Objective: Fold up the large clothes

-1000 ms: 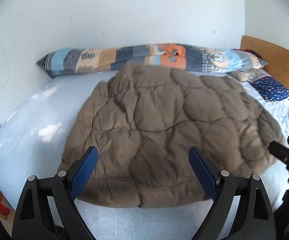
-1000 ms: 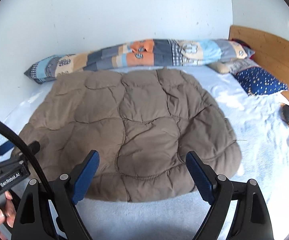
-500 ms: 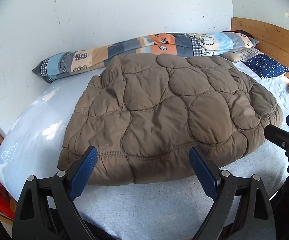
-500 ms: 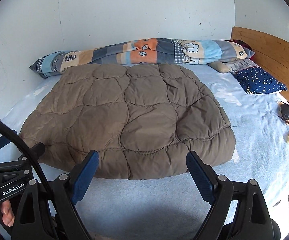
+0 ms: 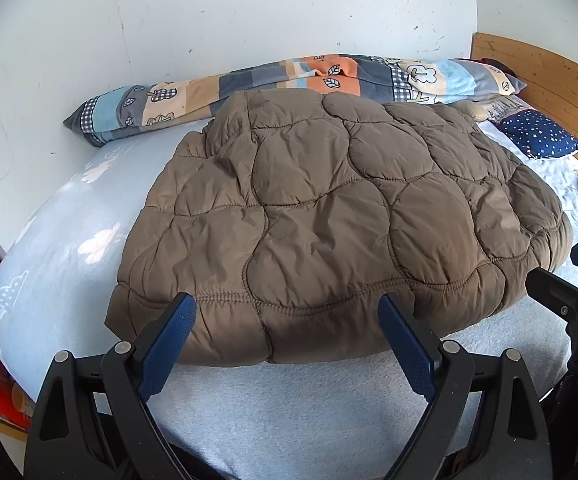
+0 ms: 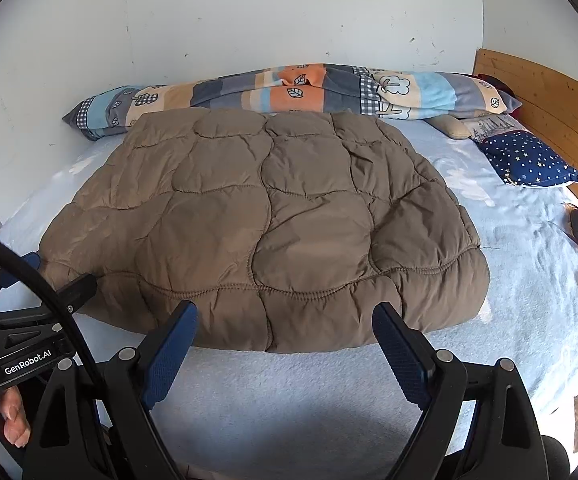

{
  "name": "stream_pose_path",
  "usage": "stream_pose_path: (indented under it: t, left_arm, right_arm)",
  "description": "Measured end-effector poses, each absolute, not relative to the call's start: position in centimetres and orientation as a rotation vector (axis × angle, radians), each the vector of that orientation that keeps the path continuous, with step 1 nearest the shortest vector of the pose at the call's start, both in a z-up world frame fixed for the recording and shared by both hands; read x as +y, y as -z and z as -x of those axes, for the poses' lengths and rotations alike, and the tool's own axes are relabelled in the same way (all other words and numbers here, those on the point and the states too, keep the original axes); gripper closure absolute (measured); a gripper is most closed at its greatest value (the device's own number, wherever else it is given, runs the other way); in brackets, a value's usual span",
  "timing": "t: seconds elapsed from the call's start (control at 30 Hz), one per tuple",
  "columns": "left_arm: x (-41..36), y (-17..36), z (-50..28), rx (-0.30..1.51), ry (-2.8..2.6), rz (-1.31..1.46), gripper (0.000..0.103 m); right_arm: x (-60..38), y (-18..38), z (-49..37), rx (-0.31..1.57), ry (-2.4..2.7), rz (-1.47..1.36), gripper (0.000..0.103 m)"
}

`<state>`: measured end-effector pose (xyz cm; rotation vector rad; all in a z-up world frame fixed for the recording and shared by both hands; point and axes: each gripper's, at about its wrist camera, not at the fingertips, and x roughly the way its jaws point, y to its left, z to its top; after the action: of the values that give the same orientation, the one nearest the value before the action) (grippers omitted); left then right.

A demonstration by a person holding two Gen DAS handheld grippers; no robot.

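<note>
Brown quilted puffer jacket [image 5: 329,216] is lying folded in a puffy slab on the light blue bed [image 5: 289,400], right ahead of both grippers. Left hand-held gripper [image 5: 287,320] and right hand-held gripper [image 6: 285,320] both have jaws spread wide, holding nothing, hovering just short of its stitched near hem.

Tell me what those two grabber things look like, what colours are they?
Both are black plastic claws with silver rivets. The left gripper and the right gripper each have two fingers with bumpy dark blue pads. In the right wrist view, the left one's body says "GenRobot.AI" in white, and a thick black cable curves past it.
</note>
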<state>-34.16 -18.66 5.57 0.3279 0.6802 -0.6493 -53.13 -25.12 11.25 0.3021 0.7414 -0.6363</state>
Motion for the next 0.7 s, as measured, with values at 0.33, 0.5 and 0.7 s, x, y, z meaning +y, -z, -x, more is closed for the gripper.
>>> stream_pose_path:
  t: [0.33,0.5,0.7]
  left_arm:
    - [-18.6,-5.6,33.7,0.700,0.623,-0.320,0.011]
    - [-18.4,-5.7,33.2,0.715,0.604,-0.301,0.011]
    - [-18.7,-6.8,32.7,0.721,0.546,-0.312,0.011]
  right_arm:
    - [-25.0,-11.2,53.1,0.742,0.634,-0.293,0.011]
    - [-25.0,-11.3,53.1,0.740,0.637,-0.295,0.011]
    - [-25.2,-11.4,53.3,0.734,0.642,-0.301,0.011]
